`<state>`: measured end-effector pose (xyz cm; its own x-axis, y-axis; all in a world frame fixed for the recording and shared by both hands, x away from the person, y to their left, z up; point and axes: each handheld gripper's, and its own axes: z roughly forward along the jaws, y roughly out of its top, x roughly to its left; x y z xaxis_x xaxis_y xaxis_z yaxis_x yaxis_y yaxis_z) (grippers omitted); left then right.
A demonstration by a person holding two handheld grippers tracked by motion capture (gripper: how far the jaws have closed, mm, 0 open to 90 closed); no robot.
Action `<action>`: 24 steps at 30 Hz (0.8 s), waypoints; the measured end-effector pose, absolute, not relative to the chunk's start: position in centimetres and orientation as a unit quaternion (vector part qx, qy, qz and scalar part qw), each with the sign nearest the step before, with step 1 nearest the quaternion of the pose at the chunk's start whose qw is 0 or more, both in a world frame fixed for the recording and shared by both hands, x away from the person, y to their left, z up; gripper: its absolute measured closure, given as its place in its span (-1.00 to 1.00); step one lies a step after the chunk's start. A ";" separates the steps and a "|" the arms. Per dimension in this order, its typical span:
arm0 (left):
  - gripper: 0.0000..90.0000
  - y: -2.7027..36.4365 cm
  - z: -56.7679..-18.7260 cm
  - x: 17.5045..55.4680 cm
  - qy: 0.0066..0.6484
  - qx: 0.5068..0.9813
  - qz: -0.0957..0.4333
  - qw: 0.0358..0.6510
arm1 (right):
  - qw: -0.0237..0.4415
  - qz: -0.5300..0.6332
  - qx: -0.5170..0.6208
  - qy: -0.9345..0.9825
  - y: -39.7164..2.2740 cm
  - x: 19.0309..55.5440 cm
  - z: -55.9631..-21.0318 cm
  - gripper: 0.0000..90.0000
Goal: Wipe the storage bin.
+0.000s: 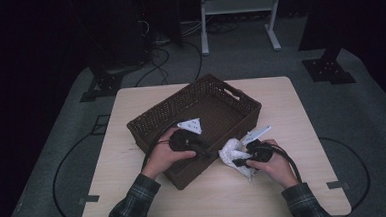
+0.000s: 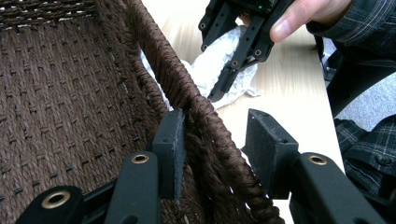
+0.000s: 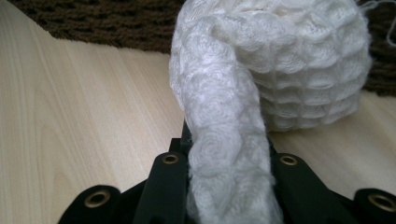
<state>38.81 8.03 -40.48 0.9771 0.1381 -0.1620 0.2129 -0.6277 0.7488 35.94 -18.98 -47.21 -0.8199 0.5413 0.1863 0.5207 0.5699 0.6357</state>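
A dim room seen from above, with a pale wooden table (image 1: pixel 135 191) in the middle of the frame. A dark brown woven basket (image 1: pixel 220 94) sits at the centre of the table, turned at an angle. Two forearms in plaid sleeves come in from the bottom edge, each hand holding a black two-jaw gripper.

The left gripper (image 1: pixel 203 149) lies just left of centre, reaching over the basket's near wall. In the left gripper view, its two black jaws rise from the bottom of the frame and straddle the thick braided rim of the basket (image 2: pixel 205 121). The jaw at centre left lies against the inner side of the rim. The jaw at lower right stands a little apart from the outer side, with bare table showing in the gap. So the jaws are spread around the rim, not pinching it.

The right gripper (image 1: pixel 241 158) lies just right of centre in the high view, beside the basket's outer wall. It holds a white knitted cloth (image 1: pixel 232 151) that rests on the table, touching or nearly touching the basket. In the right gripper view, a bunched fold of this cloth (image 3: pixel 229 154) runs down the middle of the frame and is squeezed between the two jaws at the bottom. The rest of the cloth mounds up at upper right, against the basket wall.

In the left gripper view, the right gripper (image 2: pixel 224 77) shows at top centre, over the white cloth (image 2: pixel 210 60).
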 end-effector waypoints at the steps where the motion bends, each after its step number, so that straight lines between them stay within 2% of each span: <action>1: 0.27 8.0 -40.5 38.8 0.097 0.901 -0.044 0.420 | 0.013 0.351 0.302 0.886 -19.0 35.9 -47.3 0.65; 12: 0.27 8.0 -40.5 38.7 0.099 0.902 -0.042 0.418 | 0.028 0.367 0.294 0.882 -19.1 35.5 -46.8 0.66; 24: 0.27 8.0 -40.5 38.7 0.097 0.902 -0.041 0.418 | 0.064 0.420 0.269 0.864 -19.4 34.2 -44.1 0.66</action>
